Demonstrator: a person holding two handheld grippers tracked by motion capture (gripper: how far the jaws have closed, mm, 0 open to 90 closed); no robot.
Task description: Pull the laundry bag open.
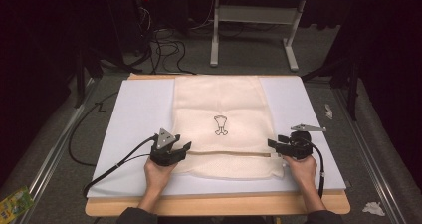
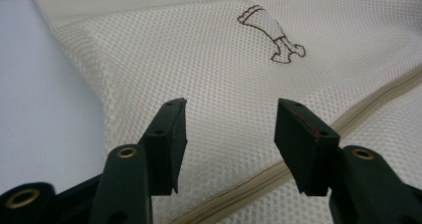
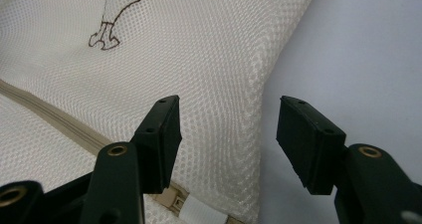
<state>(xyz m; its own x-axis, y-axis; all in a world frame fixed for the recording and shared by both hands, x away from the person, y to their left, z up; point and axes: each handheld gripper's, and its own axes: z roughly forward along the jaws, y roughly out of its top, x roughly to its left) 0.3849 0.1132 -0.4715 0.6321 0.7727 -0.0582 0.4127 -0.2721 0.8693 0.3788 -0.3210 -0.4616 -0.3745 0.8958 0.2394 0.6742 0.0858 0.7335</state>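
A cream mesh bag [image 1: 219, 109] with a small brown emblem [image 1: 220, 125] lies flat on the white mat [image 1: 139, 109]; a beige zipper [image 1: 229, 154] runs across its near end. My left gripper [image 1: 185, 147] rests at the bag's left edge by the zipper, open, with mesh [image 2: 229, 99] between its spread jaws. My right gripper [image 1: 272, 144] sits at the bag's right edge, open, straddling the side seam [image 3: 259, 134]. A white zipper tab [image 3: 201, 216] lies just under its left jaw. The zipper [image 2: 298, 154] passes beneath the left gripper's right jaw.
The mat lies on a wooden table [image 1: 219, 204]. A black cable [image 1: 114, 164] trails left from my left gripper. A grey table frame [image 1: 254, 30] and cables stand on the floor behind. A crumpled white scrap [image 1: 373, 208] and a green packet [image 1: 12, 201] lie on the floor.
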